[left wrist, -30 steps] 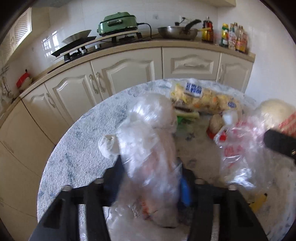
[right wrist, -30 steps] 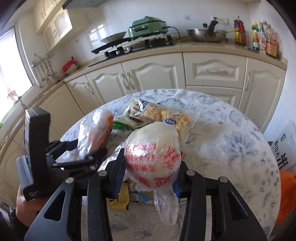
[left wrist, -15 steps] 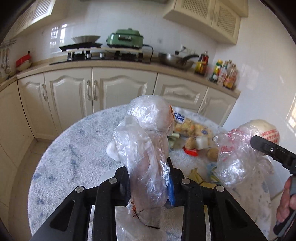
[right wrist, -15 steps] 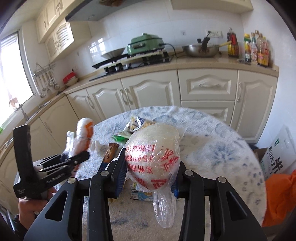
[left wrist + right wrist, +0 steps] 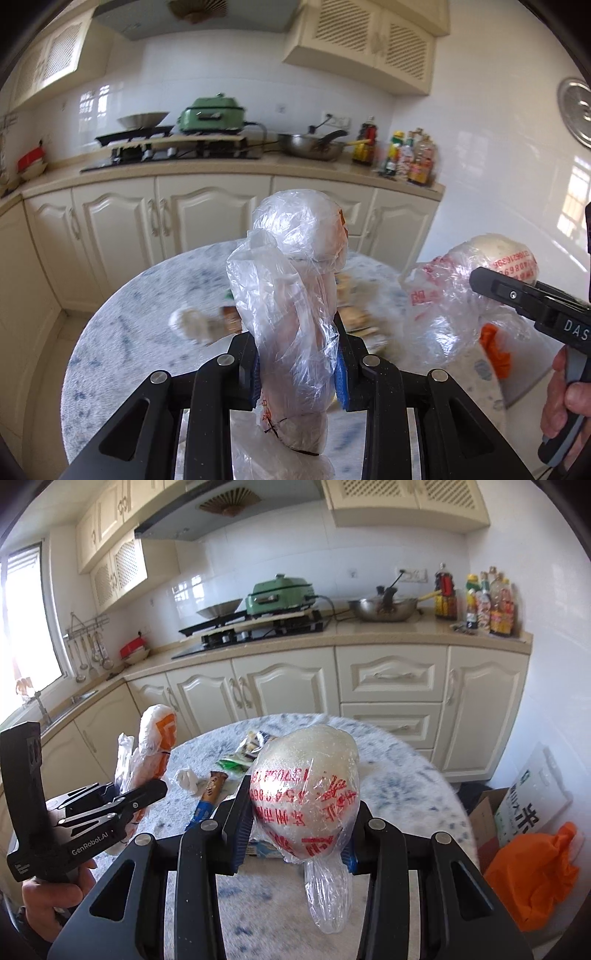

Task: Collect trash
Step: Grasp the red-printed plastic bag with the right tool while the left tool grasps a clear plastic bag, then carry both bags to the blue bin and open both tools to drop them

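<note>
We have a load in each tool. Our left gripper (image 5: 298, 363) is clenched on a crumpled clear plastic bag (image 5: 291, 295), a tall, wrinkled bundle with an orange-printed wrapper showing through its film; the jaws pinch it low down, so most of it stands above the pads and a short tail hangs beneath. Our right gripper (image 5: 297, 834) is closed around a round white lump wrapped in clear film with red print (image 5: 304, 775), squeezed at its widest part, with a twisted tail of film dangling below. Both are lifted above the near edge of the round marbled table (image 5: 406, 786).

We judge both pieces light and soft. The clear bag is limp and slick, so it could slide or sag out of a loose pinch; gripping where the film is bunched thickest seems safest. The round lump looks firmer but smooth under its wrap, and a hold across the middle, as now, should stop it rolling out.

More litter lies toward the far edge of the table: a crumpled white tissue (image 5: 187, 777), a brown and blue snack wrapper (image 5: 207, 794), a green packet (image 5: 231, 764) and a printed snack bag (image 5: 255, 740). On the floor off the table's right edge sits an orange plastic bag (image 5: 532, 875) beside a cardboard box (image 5: 484, 812); whether that bag is where the trash goes we cannot tell
</note>
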`<state>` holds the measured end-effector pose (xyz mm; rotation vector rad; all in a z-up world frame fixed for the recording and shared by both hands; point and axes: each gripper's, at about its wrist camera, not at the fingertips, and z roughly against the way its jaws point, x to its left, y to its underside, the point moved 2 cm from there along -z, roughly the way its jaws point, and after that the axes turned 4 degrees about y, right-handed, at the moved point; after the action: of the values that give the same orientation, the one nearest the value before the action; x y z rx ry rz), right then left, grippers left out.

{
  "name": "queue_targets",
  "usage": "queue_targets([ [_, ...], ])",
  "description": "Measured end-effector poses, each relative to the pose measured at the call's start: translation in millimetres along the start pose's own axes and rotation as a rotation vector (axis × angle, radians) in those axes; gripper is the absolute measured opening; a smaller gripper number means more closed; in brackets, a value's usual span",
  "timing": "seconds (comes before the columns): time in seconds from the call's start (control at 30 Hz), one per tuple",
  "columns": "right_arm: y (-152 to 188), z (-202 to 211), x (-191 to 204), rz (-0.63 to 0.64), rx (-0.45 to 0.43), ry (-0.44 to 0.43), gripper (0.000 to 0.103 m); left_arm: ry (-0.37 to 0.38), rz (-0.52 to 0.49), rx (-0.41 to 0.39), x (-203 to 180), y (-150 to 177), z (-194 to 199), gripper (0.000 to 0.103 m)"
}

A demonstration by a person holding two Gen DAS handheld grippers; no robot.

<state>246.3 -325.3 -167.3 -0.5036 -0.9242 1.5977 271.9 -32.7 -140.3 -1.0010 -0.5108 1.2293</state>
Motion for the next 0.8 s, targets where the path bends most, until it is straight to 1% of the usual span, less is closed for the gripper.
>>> queue_targets([
  [0.23, -0.9, 55.5, -29.2, -0.017, -0.067, 0.05, 0.04, 0.033, -0.059, -0.023, -53.1, -8.7, 20.6, 0.027],
  [0.37, 0.2, 91.4, -49.6, -0.033, -0.113, 0.087, 0.04, 0.065, -0.096, -0.036, -87.5, -16.2, 32.7, 0.027],
  [0.43, 0.3, 105.8, -59.1, -0.04, -0.133, 0.108, 0.04, 0.094, -0.114, -0.043, -109.1, -17.7, 38.9, 0.027],
  [0.6, 7.2, 145.9, -93.4, -0.07, -0.18, 0.199, 0.04, 0.182, -0.15, -0.044, -153.3, -20.0, 41.2, 0.027],
  [0.73, 22.4, 170.5, -128.5, -0.107, -0.182, 0.291, 0.04, 0.272, -0.18, -0.012, -192.2, -17.4, 30.1, 0.027],
  [0.8, 34.6, 180.6, -150.9, -0.132, -0.171, 0.344, 0.04, 0.318, -0.196, 0.017, -211.5, -13.7, 18.7, 0.027],
])
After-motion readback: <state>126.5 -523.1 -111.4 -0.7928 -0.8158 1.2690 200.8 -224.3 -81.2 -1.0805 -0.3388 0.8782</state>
